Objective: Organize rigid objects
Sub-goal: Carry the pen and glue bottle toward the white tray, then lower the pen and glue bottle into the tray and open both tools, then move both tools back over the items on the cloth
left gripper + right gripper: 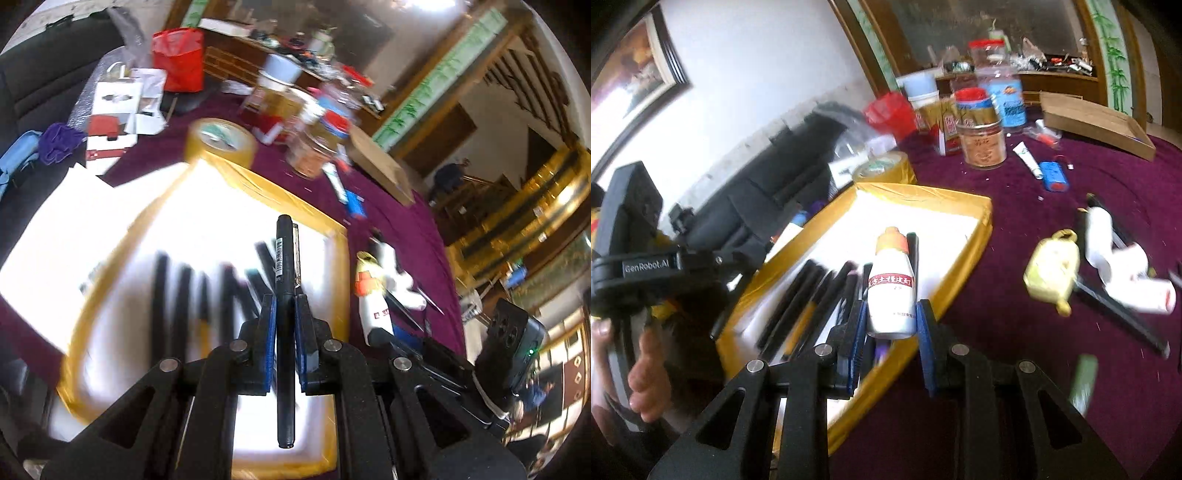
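My left gripper (285,301) is shut on a black pen (285,266) that stands lengthwise between its blue pads, above a yellow-rimmed tray (258,177) with a white floor. Several black pens (184,295) lie blurred in that tray. My right gripper (891,304) is shut on a small white bottle (891,291) with an orange cap and a red label, held over the tray's (982,225) near right edge. More black pens (805,295) lie in the tray left of the bottle. The left gripper's body (631,266) and a hand (646,369) show at the left of the right wrist view.
A purple cloth (1015,350) covers the table. On it lie a yellow toy (1051,269), a white gun-shaped tool (1115,258), a blue item (1052,175), a white tube (1027,155), jars (982,140), a tape roll (882,168) and a cardboard box (1097,122).
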A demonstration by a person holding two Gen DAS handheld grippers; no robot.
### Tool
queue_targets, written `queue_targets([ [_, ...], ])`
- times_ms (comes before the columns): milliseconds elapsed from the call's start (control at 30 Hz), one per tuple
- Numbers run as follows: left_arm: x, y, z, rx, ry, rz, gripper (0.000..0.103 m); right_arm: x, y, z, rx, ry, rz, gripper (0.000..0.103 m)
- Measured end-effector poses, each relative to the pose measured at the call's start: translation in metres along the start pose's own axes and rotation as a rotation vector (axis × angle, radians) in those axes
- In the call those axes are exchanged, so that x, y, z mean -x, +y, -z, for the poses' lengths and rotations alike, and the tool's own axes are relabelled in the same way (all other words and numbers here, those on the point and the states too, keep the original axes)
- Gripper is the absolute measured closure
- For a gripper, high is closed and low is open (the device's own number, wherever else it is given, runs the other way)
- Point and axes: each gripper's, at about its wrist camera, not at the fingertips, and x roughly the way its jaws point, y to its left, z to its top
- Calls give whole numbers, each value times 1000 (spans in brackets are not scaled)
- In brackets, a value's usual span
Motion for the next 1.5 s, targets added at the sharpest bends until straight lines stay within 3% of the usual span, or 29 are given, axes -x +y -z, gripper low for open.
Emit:
queue_targets([
  [200,-63,30,-45,25,56,-68,96,-57,-8,-41,25,77,107,79],
  [300,-87,42,-54,41,94,-103,96,-79,-4,-48,77,107,203,79],
  [500,-119,55,-55,59,143,-158,96,-101,5,-48,155,152,316,79],
  [667,-119,61,-51,97,123,-141,94,-105,6,-45,173,179,306,78],
  [767,-108,56,-47,114,129,-119,92,-83,5,-42,140,139,246,78],
  [900,-80,29,-27,74,69,-114,88,-28,-4,-26,84,26,128,71],
  [1000,-62,-4,2,29,37,-82,72,16,-23,-4,31,-36,51,70],
  [1133,-55,-60,46,-55,52,-18,67,61,-67,28,-39,-48,41,65],
  [1233,-59,-93,67,-109,91,24,67,82,-98,39,-66,-39,88,65],
  [1367,-72,-126,90,-150,143,33,67,94,-138,35,-54,-19,135,62],
  [1500,-81,-141,105,-164,183,31,67,81,-170,21,-41,20,146,62],
])
